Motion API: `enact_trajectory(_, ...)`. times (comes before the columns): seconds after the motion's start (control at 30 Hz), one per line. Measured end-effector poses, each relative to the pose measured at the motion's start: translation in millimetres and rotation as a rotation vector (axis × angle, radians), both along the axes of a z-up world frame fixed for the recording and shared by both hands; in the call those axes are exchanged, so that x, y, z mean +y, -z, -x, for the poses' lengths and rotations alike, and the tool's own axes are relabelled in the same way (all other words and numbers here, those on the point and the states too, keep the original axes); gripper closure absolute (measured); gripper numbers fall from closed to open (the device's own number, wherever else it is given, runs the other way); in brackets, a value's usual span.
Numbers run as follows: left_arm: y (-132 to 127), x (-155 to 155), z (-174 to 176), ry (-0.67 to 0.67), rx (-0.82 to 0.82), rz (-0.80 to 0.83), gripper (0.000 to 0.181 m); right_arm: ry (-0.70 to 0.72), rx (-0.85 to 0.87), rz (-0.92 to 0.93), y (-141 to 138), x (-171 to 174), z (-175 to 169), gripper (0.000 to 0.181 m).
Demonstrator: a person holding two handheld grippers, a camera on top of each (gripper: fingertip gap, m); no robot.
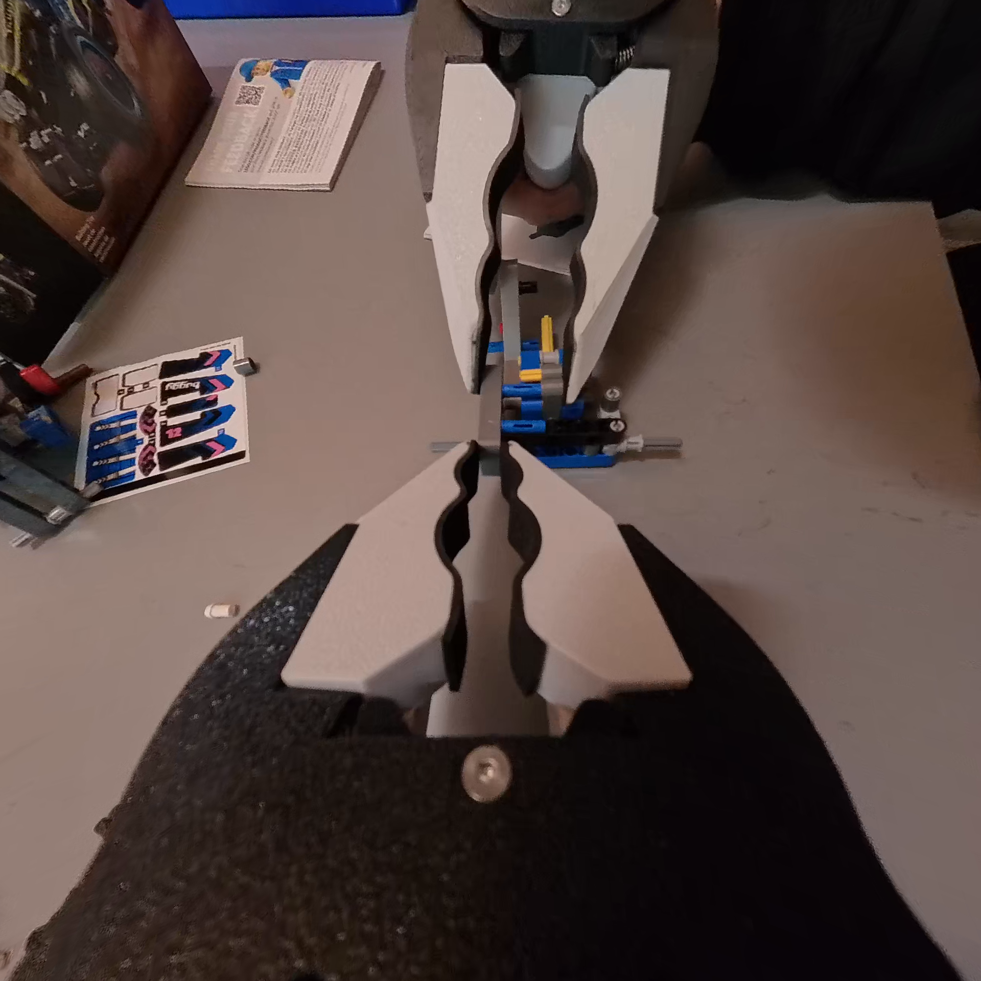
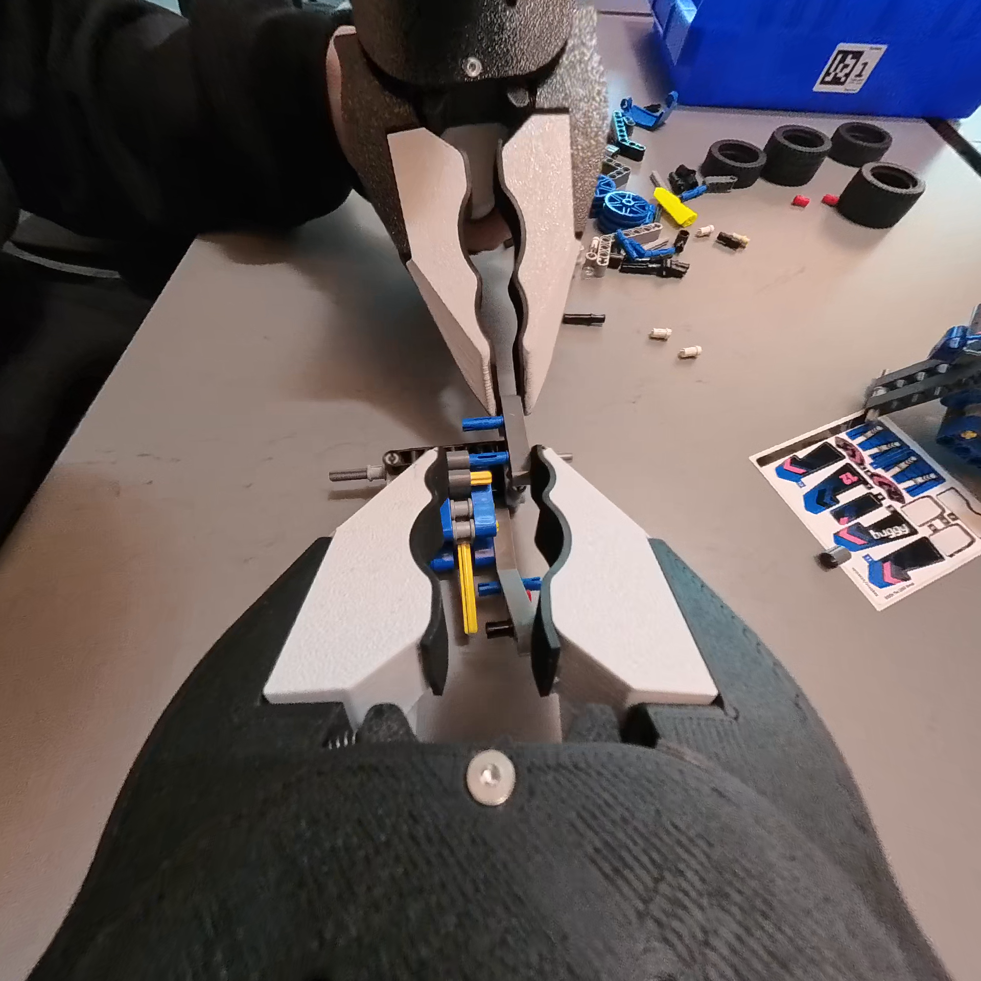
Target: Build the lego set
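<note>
A small lego assembly [image 2: 475,509] of blue, grey and black pieces with a yellow axle [image 2: 467,589] rests on the grey table [image 2: 265,371]. My right gripper [image 2: 491,459] is closed around it, one finger on each side. A long dark grey beam [image 2: 515,424] lies along the assembly's side, against blue pins. My left gripper [image 1: 488,451] is shut on the near end of this beam [image 1: 507,329]. It faces the right gripper [image 1: 525,390], which straddles the assembly [image 1: 536,409]. The left gripper also shows in the right wrist view [image 2: 504,403].
A sticker sheet [image 1: 164,414] and booklet [image 1: 286,125] lie left, next to the set's box [image 1: 79,132]. Loose parts [image 2: 642,223], black tyres [image 2: 796,154], a blue bin [image 2: 823,53] and another partial build [image 2: 950,387] are nearby. Small white pins [image 2: 661,333] lie scattered. Both grippers' tips are close together, under 4 cm apart.
</note>
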State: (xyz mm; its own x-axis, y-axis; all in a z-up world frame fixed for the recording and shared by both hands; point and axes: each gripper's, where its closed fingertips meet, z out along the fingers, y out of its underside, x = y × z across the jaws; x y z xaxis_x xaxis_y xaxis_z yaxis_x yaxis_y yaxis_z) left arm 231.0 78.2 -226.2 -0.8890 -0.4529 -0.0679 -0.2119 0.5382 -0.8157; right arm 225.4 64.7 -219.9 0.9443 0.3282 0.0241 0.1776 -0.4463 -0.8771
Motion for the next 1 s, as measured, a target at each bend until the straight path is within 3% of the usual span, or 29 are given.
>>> enact_trajectory(1.0, -0.3, 3.0, -0.3, 0.005, 0.034, 0.045, 0.177, 0.035, -0.054, -0.013, 0.7, 3.3, -0.2, 0.149)
